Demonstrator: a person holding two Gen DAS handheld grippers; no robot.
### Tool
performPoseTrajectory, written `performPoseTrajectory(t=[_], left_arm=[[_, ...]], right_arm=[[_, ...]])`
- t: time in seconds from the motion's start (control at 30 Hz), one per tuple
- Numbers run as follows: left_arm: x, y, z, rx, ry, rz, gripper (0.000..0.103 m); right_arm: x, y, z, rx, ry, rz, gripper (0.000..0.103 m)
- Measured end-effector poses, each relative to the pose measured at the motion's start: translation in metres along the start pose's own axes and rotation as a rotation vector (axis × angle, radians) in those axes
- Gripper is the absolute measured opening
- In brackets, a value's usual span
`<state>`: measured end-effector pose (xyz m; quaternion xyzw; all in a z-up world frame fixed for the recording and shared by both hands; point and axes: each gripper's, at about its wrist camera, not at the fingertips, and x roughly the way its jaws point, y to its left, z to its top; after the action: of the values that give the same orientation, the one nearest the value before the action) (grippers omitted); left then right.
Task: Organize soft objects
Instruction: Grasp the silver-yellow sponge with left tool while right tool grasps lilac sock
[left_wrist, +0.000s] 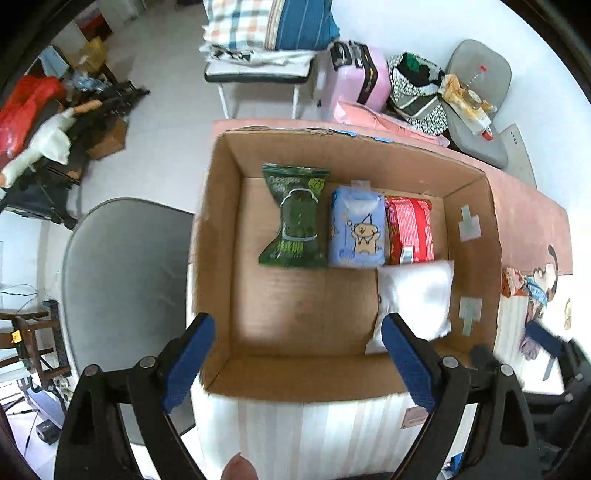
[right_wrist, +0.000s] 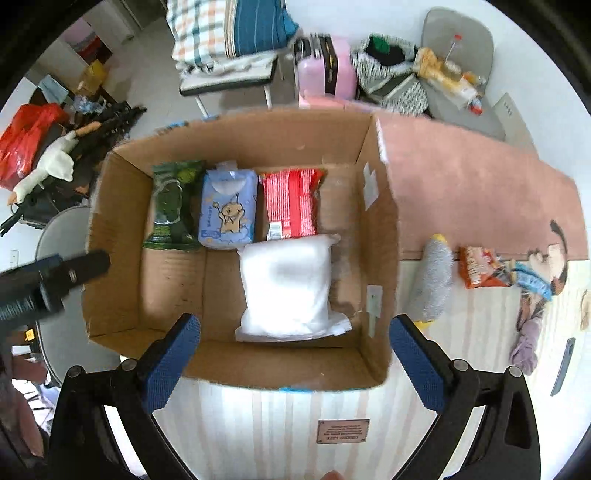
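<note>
Both the left gripper and the right gripper hover with their blue-padded fingers spread wide and holding nothing, above the near rim of an open brown cardboard box on the bench. Inside, a green packet, a blue cartoon-printed tissue pack and a red packet lie side by side along the far wall, with a white plastic-wrapped soft pack just in front of the red one. To the right of the box lie a grey-and-yellow plush toy and what looks like an orange snack bag.
</note>
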<state>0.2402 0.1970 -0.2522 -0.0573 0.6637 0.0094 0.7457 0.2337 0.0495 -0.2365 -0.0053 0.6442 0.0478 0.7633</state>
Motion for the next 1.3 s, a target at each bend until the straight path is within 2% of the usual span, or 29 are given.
performPoseTrajectory(t=[0.2,0.23,0.27,0.4,0.63,0.77,0.97,1.13,1.2,1.3], left_arm=[[-0.036,-0.005,-0.040,0.002,-0.076,0.003,0.092],[-0.042,-0.006,-0.045,0.001,-0.089,0.004,0.095],[-0.049,-0.007,-0.051,-0.002,-0.106,0.006,0.103],[-0.070,-0.010,-0.068,-0.019,-0.145,0.008,0.103],[-0.090,-0.027,-0.086,-0.022,-0.172,-0.004,0.103],[-0.099,-0.057,-0.087,0.018,-0.183,-0.004,0.103],[-0.105,-0.127,-0.077,0.139,-0.192,0.005,0.103],[-0.085,-0.204,-0.057,0.255,-0.165,0.010,0.103],[-0.063,-0.237,-0.046,0.311,-0.121,0.031,0.103],[-0.015,-0.285,-0.029,0.392,0.005,0.028,0.103]], right_arm=[[-0.040,-0.002,-0.026,-0.020,-0.078,0.016,0.103],[-0.042,-0.002,-0.029,-0.021,-0.085,0.018,0.103],[-0.047,-0.003,-0.034,-0.020,-0.095,0.023,0.103],[-0.061,-0.006,-0.051,-0.022,-0.120,0.041,0.103],[-0.080,-0.017,-0.072,-0.025,-0.124,0.097,0.103],[-0.092,-0.035,-0.077,-0.006,-0.145,0.116,0.103],[-0.102,-0.105,-0.082,0.105,-0.150,0.130,0.103],[-0.097,-0.213,-0.089,0.268,-0.129,0.056,0.103],[-0.088,-0.260,-0.093,0.332,-0.103,0.022,0.103],[-0.067,-0.330,-0.099,0.415,-0.049,-0.050,0.103]])
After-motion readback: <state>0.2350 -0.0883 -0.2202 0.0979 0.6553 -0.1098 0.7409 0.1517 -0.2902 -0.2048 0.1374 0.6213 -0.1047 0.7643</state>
